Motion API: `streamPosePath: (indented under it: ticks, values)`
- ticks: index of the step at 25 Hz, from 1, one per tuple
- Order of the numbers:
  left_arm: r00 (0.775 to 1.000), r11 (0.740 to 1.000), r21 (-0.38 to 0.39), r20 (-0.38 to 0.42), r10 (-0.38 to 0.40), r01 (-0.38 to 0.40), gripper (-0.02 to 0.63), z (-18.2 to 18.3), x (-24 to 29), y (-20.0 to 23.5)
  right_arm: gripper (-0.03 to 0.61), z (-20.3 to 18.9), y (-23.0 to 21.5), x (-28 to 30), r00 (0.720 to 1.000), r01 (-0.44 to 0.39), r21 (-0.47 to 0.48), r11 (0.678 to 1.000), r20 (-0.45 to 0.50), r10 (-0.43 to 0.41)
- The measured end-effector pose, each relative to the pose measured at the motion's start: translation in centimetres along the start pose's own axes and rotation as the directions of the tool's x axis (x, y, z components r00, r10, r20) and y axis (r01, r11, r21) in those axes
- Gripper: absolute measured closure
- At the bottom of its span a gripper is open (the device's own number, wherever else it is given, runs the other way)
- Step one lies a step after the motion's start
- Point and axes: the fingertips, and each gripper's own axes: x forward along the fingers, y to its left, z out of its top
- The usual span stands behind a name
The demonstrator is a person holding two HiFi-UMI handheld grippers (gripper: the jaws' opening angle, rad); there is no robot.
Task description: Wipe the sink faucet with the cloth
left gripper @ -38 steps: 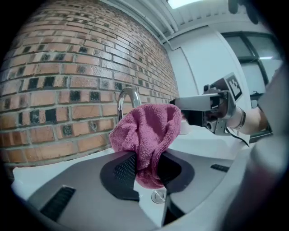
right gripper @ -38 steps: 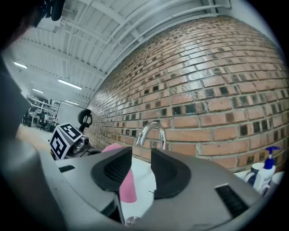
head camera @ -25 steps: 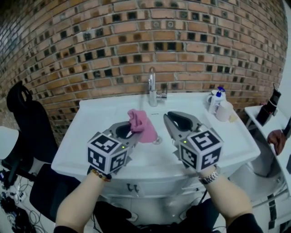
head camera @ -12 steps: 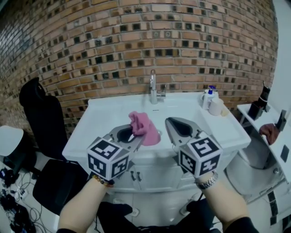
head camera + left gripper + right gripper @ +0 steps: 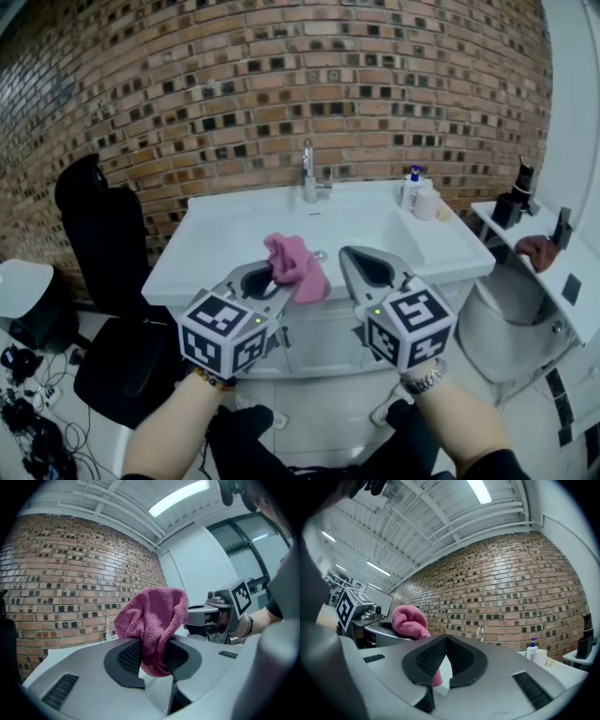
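Note:
A pink cloth (image 5: 292, 262) hangs bunched from my left gripper (image 5: 274, 277), which is shut on it; in the left gripper view the cloth (image 5: 154, 616) is pinched between the dark pads of that gripper (image 5: 152, 656). My right gripper (image 5: 353, 257) is beside it, level and shut; its jaws have just been closing with nothing between them (image 5: 445, 639). The chrome faucet (image 5: 308, 173) stands at the back of the white sink (image 5: 234, 234), well ahead of both grippers. The right gripper view shows the faucet (image 5: 480, 631) far off.
A soap bottle (image 5: 412, 187) and a cup (image 5: 427, 203) stand at the sink's back right. A black chair (image 5: 103, 244) is on the left. On the right are a white shelf (image 5: 562, 291) and a person's hand (image 5: 536, 251). Behind is a brick wall.
Both grippers and the view have drawn back from the sink, which now sits farther off. The cloth stays in the left gripper. The right jaws have closed.

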Motion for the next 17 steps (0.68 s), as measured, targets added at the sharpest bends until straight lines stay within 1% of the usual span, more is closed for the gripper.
streamPosePath:
  ticks: [7,17]
  values:
    - [1.0,1.0,-0.006,0.011,-0.007,0.007,0.522,-0.1,-4.2,-3.4,0.568,0.1,4.0,-4.1,1.0,-0.017,-0.008,1.0,0.005,0.017]
    - [1.0,1.0,0.006,0.017,-0.008,0.007,0.523,0.2,-8.4,-6.3,0.568,0.6,7.5,-8.1,1.0,-0.015,-0.025,1.0,0.009,0.016]
